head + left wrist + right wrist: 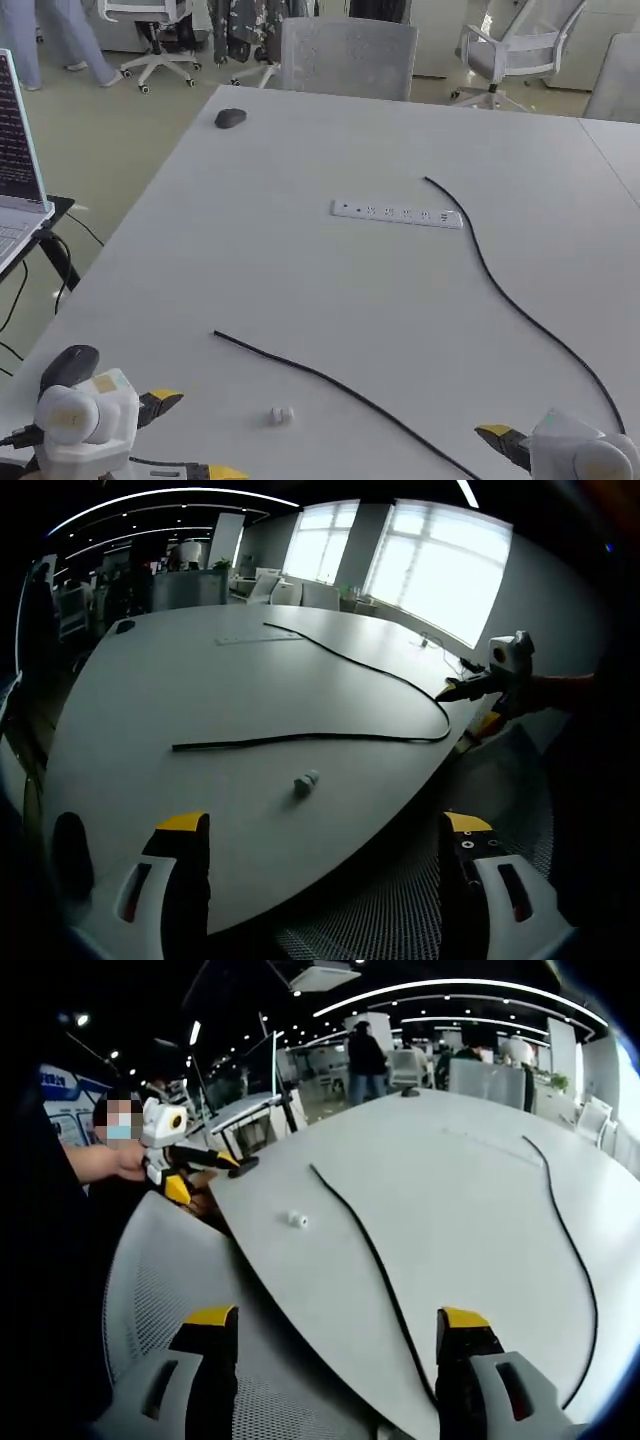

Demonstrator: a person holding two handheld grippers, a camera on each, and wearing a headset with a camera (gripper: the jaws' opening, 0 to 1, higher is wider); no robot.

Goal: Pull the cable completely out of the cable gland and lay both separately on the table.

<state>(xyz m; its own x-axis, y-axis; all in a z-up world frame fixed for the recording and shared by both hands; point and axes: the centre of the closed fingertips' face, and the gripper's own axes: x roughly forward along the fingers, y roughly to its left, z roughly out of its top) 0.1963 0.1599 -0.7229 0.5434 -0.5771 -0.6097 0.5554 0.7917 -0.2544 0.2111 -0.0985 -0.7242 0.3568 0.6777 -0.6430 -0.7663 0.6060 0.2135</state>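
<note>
A long thin black cable [300, 738] and a small white plastic cable gland [281, 414] lie apart from each other on the wide white table [250, 250], which also carries a flat white power strip [397, 213]. One end of the cable lies just beside the right end of the power strip. From there the cable curves away towards the near right edge, then doubles back to the left, ending well short of the strip on the near side. The cable gland sits on the near side of that returning stretch, near it but not touching, and well apart from the power strip. A dark oval computer mouse [230, 118] rests beyond the power strip, towards the far left corner. The left gripper [195, 435] hangs at the near edge, far from the strip and to the left of it, its yellow-tipped jaws spread wide with nothing between them. The right gripper [336, 1317] is at the near right, likewise gaping wide and empty-handed.
</note>
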